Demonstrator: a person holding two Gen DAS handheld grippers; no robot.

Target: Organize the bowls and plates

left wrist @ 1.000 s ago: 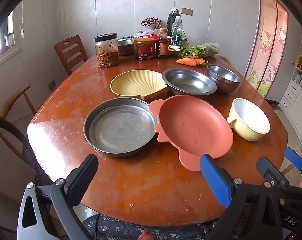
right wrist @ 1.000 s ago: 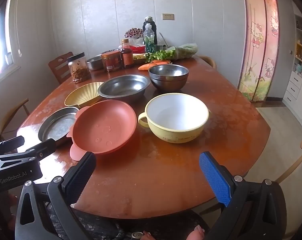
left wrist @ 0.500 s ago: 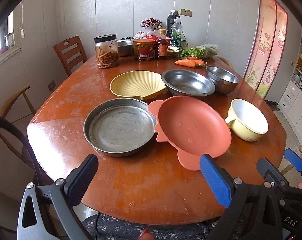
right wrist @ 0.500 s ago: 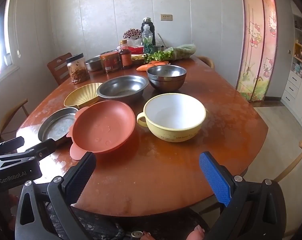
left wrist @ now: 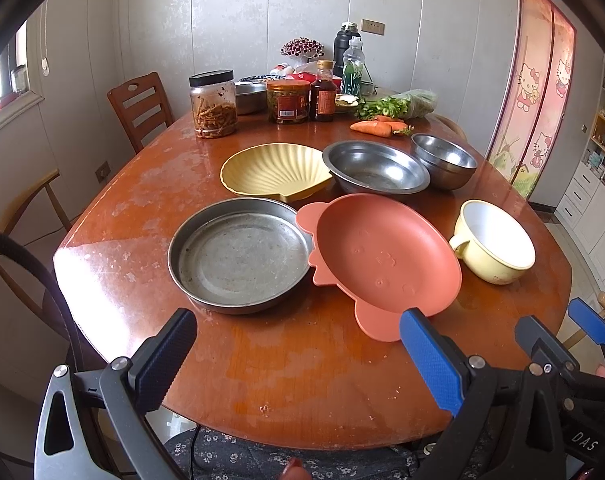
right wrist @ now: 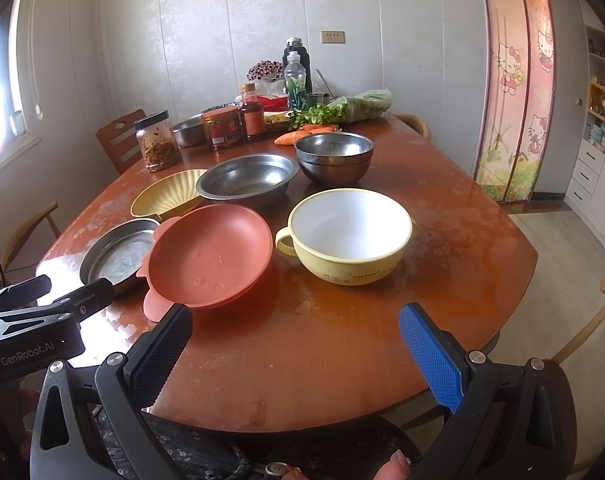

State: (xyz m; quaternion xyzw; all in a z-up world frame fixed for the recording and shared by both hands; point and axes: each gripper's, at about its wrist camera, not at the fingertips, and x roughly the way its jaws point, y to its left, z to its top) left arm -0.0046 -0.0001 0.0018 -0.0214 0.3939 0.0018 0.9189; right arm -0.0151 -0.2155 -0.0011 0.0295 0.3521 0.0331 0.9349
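On the brown table (left wrist: 302,364) lie a flat steel pan (left wrist: 238,254), an orange animal-shaped plate (left wrist: 386,260), a yellow shell plate (left wrist: 274,170), a wide steel bowl (left wrist: 374,168), stacked steel bowls (left wrist: 442,160) and a yellow handled bowl (left wrist: 494,242). My left gripper (left wrist: 298,360) is open and empty over the near table edge. My right gripper (right wrist: 294,352) is open and empty, near the orange plate (right wrist: 210,254) and yellow bowl (right wrist: 350,236). The steel pan (right wrist: 118,250), shell plate (right wrist: 166,198) and steel bowls (right wrist: 246,176) lie beyond.
Jars (left wrist: 213,104), sauce bottles (left wrist: 323,94), carrots (left wrist: 376,127) and greens (left wrist: 398,104) crowd the table's far end. Wooden chairs (left wrist: 140,108) stand at the left. A pink cartoon curtain (right wrist: 514,92) hangs at the right.
Both views have shifted slightly; the dishes sit a little lower in the frames. No dish has moved and both grippers stay open.
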